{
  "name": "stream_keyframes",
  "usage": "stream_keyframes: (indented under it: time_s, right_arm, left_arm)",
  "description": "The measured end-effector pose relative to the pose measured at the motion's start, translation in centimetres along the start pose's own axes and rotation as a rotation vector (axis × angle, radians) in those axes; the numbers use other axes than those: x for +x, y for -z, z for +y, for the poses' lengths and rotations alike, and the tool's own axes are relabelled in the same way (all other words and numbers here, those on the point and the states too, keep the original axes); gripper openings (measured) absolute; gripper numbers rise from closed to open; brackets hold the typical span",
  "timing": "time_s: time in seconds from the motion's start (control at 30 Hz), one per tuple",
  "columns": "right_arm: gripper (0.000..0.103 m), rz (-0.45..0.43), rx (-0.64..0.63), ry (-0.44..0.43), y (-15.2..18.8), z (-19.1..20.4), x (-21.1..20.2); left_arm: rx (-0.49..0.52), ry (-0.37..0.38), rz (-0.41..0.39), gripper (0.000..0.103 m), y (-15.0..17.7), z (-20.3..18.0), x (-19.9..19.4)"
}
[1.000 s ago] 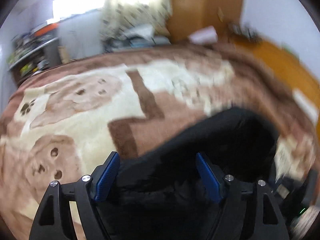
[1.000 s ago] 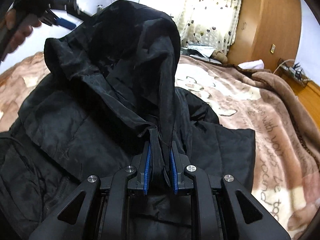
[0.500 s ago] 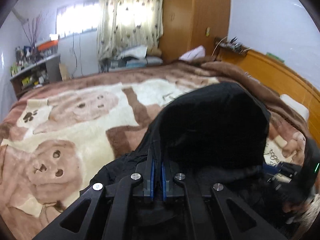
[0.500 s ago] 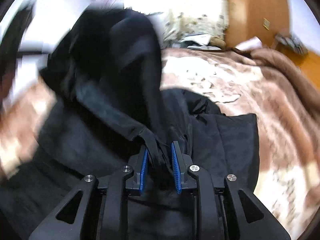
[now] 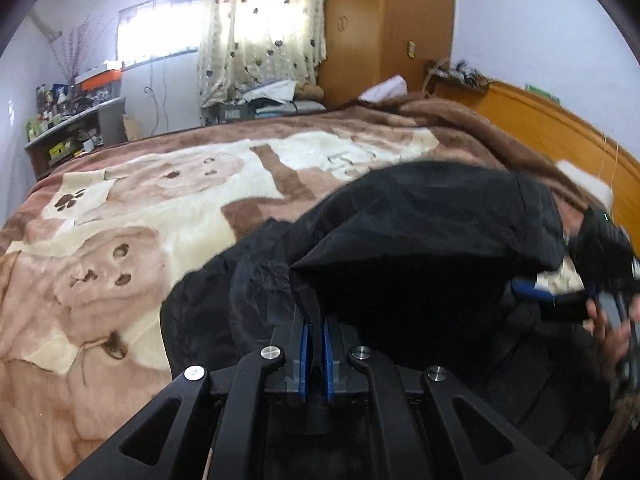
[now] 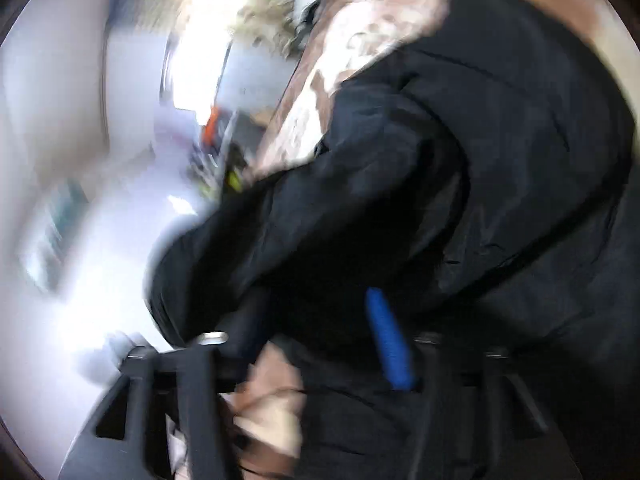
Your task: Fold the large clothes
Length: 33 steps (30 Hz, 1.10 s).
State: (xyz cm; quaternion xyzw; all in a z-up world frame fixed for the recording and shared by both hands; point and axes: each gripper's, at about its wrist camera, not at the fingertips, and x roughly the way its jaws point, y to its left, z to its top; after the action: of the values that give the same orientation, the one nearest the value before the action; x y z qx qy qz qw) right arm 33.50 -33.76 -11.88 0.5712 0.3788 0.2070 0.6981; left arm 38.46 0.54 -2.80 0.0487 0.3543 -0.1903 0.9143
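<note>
Jacket [image 5: 420, 240] on bed [image 5: 140, 208]: left gripper [image 5: 315, 340] pinches hood edge; right gripper [image 6: 320, 332] jaws opening, fabric loose between.

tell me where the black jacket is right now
In the left wrist view the black jacket lies on the brown blanket, lower right, its fabric pinched in the left gripper.

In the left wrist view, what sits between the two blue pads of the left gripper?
A pinched fold of the black jacket sits between the pads of the left gripper, which are shut on it. The left wrist view shows this.
</note>
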Motion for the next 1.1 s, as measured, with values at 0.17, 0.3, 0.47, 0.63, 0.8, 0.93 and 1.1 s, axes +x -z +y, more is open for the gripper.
stream_keyframes:
  time_s: [0.17,0.3,0.47,0.63,0.8,0.93,1.1]
  right_arm:
    - [0.072,0.02,0.011,-0.021,-1.0,0.0,0.6]
    - [0.072,0.041,-0.048,0.046,-1.5,0.8,0.7]
    - [0.072,0.148,-0.169,0.158,-1.9,2.4,2.6]
    - [0.072,0.086,-0.532,0.35,-0.3,7.6,-1.3]
    - [0.072,-0.003,-0.772,0.577,-0.2,13.2,-11.2]
    - [0.072,-0.203,-0.903,0.849,-0.4,20.6,-23.5]
    - [0.072,-0.482,-1.131,1.246,2.0,27.8,-31.8]
  left_arm:
    - [-0.01,0.065,0.047,0.012,1.6,0.7,-0.5]
    - [-0.213,0.184,0.044,0.051,2.4,3.7,-2.6]
    - [-0.519,0.356,0.056,0.085,2.9,7.4,-3.2]
    - [-0.525,0.306,0.076,0.085,2.4,7.5,-3.4]
    - [-0.469,0.277,0.092,0.085,2.2,6.6,-4.8]
    - [-0.488,0.257,0.105,0.085,1.7,6.9,-5.3]
    - [-0.515,0.28,0.116,0.09,1.1,6.4,-5.0]
